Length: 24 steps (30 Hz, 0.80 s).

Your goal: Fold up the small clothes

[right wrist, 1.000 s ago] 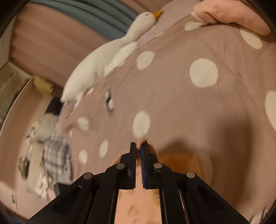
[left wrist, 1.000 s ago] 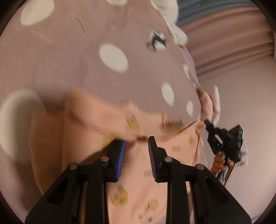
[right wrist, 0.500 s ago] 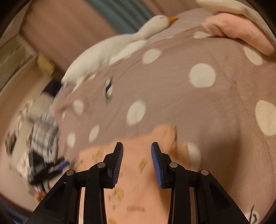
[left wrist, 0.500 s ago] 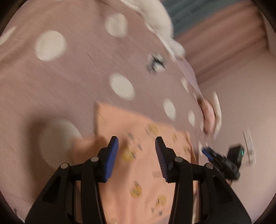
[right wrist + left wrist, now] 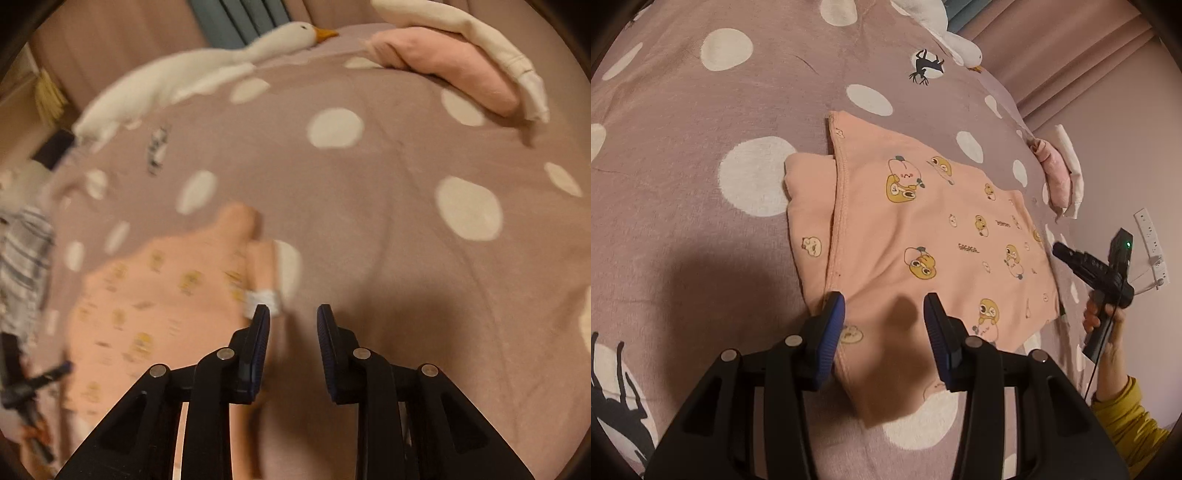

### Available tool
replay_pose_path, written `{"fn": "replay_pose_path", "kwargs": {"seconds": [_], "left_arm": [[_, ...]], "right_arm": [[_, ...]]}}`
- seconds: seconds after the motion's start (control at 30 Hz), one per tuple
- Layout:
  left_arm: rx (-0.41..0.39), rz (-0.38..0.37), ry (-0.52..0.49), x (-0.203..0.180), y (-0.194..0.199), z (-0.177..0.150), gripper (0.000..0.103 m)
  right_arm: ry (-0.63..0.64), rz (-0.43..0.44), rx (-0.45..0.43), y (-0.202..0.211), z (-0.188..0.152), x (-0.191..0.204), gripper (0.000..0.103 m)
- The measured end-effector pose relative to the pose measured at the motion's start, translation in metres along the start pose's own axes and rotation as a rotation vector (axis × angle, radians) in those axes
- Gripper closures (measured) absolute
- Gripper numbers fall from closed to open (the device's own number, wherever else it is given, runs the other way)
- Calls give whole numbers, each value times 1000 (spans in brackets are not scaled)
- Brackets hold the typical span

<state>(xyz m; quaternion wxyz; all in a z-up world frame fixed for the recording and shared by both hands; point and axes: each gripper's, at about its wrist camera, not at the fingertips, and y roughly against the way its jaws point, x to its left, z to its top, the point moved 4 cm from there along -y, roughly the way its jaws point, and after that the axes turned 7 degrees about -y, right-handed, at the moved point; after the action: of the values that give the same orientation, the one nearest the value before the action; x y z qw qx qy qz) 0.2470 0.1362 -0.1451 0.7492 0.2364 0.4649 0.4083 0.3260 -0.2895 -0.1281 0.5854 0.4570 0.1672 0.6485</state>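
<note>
The small peach-pink cotton garment printed with yellow cartoon chicks (image 5: 923,236) is lying flat on the mauve bedspread with big white dots (image 5: 683,110), one layer already lying folded over another, so a narrower strip is showing along its left side. Its long axis is running away from the left gripper (image 5: 884,325) toward the far right. That gripper is hovering over the near hem with its blue-padded jaws parted and nothing between them; the stitched fold edge is sitting just beside its left finger (image 5: 833,321).

In the blurred right wrist view, the garment (image 5: 155,295) is lying to the left of the right gripper (image 5: 293,332), whose jaws have just been closing a little yet are standing apart, empty, over bare bedspread.

I judge the left gripper nearer for the next fold. A white plush goose (image 5: 184,74) and a pink-and-cream folded pile (image 5: 461,62) are resting well apart.
</note>
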Motion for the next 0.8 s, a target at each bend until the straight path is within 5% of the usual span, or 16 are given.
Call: {"fn": "replay_pose_path", "kwargs": {"seconds": [0.2,0.3,0.4,0.47,0.67,0.8], "left_arm": [[3,1,20,-1,-5,-1,58],[-4,-15,35,-2,2,2,58],[-32,-21,7,-10,14,12,58],[-58,-49,-6,-17,17,21,55],[-50,-126,10,-34,-20,41,51],[0,-86,-38,-44,-38,31,52]], "right_arm": [[-44,249,90,-46,10,45,76],[-79,98,102,-73,15,31,77],[-132,-45,-33,-62,29,10,83],[-107,-25,-92,-45,30,12,82],[26,128,13,-25,-10,45,78],[129,117,78,-27,-43,59,77]]}}
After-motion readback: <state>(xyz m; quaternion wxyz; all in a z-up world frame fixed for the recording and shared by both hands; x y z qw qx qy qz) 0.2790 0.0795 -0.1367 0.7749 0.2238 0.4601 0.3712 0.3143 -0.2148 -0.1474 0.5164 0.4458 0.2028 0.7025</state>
